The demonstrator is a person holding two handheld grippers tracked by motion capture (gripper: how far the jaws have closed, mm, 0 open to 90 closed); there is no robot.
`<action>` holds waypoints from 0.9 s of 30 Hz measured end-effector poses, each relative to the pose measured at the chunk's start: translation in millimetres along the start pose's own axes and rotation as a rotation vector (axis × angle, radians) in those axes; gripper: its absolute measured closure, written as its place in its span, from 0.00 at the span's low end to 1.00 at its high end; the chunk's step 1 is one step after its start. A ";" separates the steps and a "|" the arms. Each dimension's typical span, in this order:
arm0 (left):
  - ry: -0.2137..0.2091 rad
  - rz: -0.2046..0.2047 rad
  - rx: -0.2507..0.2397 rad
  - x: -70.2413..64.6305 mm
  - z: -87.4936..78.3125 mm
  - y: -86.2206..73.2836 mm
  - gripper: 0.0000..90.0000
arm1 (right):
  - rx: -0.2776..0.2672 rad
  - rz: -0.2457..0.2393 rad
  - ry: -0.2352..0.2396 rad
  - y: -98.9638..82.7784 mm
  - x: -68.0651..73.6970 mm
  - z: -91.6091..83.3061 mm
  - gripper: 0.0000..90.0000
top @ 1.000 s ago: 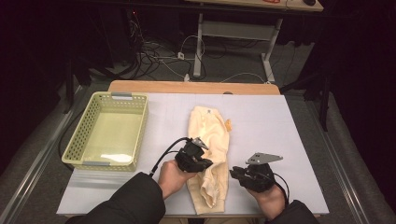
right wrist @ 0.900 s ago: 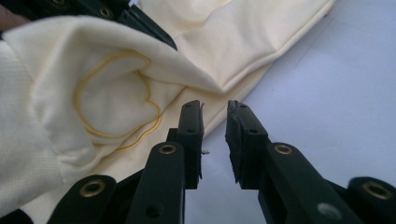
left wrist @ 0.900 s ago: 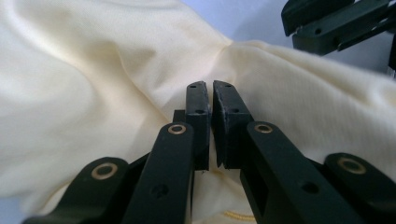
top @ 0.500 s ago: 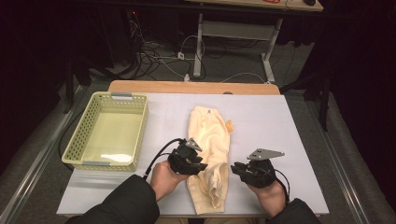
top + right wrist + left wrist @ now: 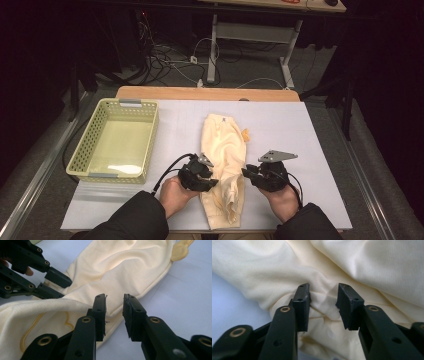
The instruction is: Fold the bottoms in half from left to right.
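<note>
While the cream garment lies between them, both claws gape, gripping nothing.

Garment pale cream-yellow, darker mustard outline stitching left of the right gripper's black fingers (brass-coloured rivets). Basket pale yellow-green, perforated. Table light lavender-grey.

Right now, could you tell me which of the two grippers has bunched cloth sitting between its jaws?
The left gripper: a ridge of the cream garment stands between its open jaws. The right gripper has bare table between its jaws, at the garment's edge.
</note>
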State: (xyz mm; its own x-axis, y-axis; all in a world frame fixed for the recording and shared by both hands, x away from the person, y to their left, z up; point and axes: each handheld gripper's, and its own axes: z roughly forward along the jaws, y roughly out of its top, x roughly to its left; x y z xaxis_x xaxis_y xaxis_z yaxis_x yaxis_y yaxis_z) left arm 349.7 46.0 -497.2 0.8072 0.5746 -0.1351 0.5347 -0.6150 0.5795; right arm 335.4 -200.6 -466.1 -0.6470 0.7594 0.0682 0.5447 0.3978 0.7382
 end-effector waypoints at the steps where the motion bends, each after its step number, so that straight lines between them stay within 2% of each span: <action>1: 0.002 -0.001 0.004 0.1 0.0 -0.1 0.71 | 0.005 0.004 -0.003 0.0 0.0 1.1 0.79; 6: -0.008 -0.004 0.015 1.5 0.4 -0.4 0.87 | 0.034 0.001 -0.001 -1.7 0.1 9.9 0.77; 9: -0.024 -0.010 0.014 3.4 -0.3 -0.3 0.91 | 0.070 0.001 0.002 -5.4 -0.7 17.1 0.76; 12: -0.048 -0.024 0.005 6.9 -3.7 -0.4 0.93 | 0.102 0.001 0.005 -9.1 -1.8 22.0 0.76; 17: -0.067 -0.034 -0.025 9.7 -16.5 -0.1 0.93 | 0.108 0.001 0.008 -10.2 -2.3 22.4 0.76; 24: -0.070 -0.044 -0.048 15.0 -35.5 -3.9 0.93 | 0.104 -0.002 0.012 -11.0 -1.3 19.9 0.76; 27: -0.062 -0.051 -0.043 18.6 -40.6 -6.7 0.93 | 0.098 -0.001 0.015 -11.1 -0.9 19.3 0.76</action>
State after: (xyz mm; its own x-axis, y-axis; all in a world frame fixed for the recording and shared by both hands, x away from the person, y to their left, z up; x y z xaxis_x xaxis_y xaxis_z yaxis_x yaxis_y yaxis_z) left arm 351.0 82.7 -471.0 0.7936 0.5695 -0.2141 0.5658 -0.5612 0.6042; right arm 340.2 -195.7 -487.3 -0.6553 0.7513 0.0783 0.5934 0.4479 0.6688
